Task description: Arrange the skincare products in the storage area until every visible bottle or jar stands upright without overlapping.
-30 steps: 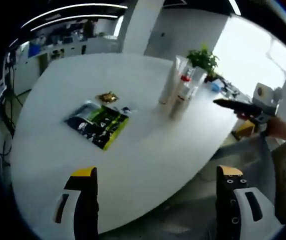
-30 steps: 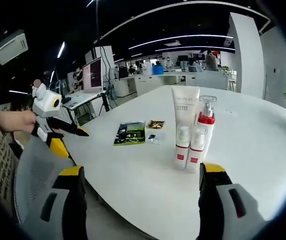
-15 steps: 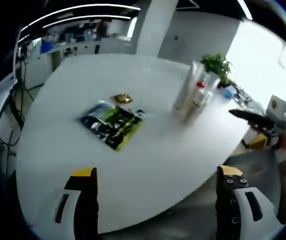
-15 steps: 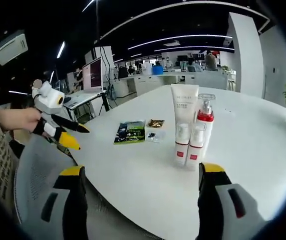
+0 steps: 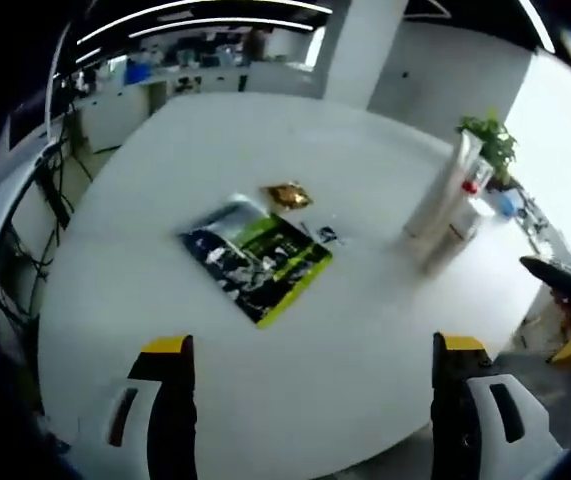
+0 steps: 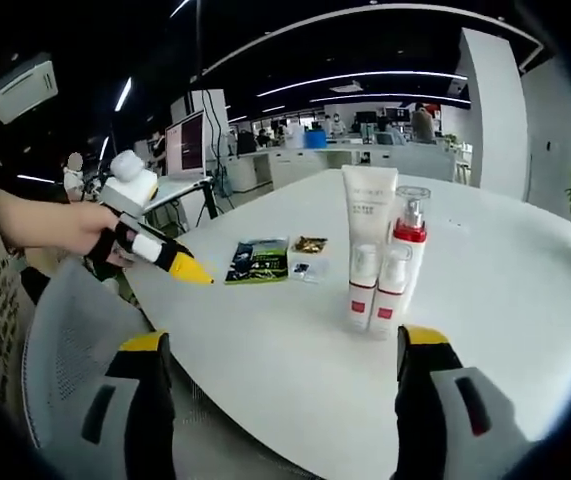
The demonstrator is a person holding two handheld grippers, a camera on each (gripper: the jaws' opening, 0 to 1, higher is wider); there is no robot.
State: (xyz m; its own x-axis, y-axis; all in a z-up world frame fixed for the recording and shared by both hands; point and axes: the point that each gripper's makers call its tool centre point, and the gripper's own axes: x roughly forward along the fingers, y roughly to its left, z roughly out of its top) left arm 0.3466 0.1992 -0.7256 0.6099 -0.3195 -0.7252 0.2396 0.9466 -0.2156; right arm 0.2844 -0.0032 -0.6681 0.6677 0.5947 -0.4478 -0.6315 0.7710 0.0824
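A tall white tube (image 6: pixel 368 222) stands upright on the white table (image 6: pixel 295 340), cap down. Beside it stands a clear pump bottle with a red collar (image 6: pixel 408 232). Two small white bottles with red bases (image 6: pixel 363 288) stand upright in front of them, close together. In the left gripper view the same cluster (image 5: pixel 449 205) is at the far right of the table (image 5: pixel 165 290). My left gripper (image 5: pixel 314 344) is open and empty above the table's near edge. My right gripper (image 6: pixel 282 340) is open and empty, short of the bottles. The left gripper (image 6: pixel 190 268) enters the right gripper view, held by a hand.
A green and black packet (image 5: pixel 260 258) lies flat mid-table, with a gold sachet (image 5: pixel 287 195) and a small sachet (image 5: pixel 320 233) beyond it. A grey chair (image 6: pixel 65 350) sits at the table's edge. A potted plant (image 5: pixel 487 140) stands behind the bottles. The right gripper (image 5: pixel 557 282) shows at the right.
My left gripper has moved in over the table's edge, closer to the packet. The right gripper has barely moved. The bottles and packets lie as before.
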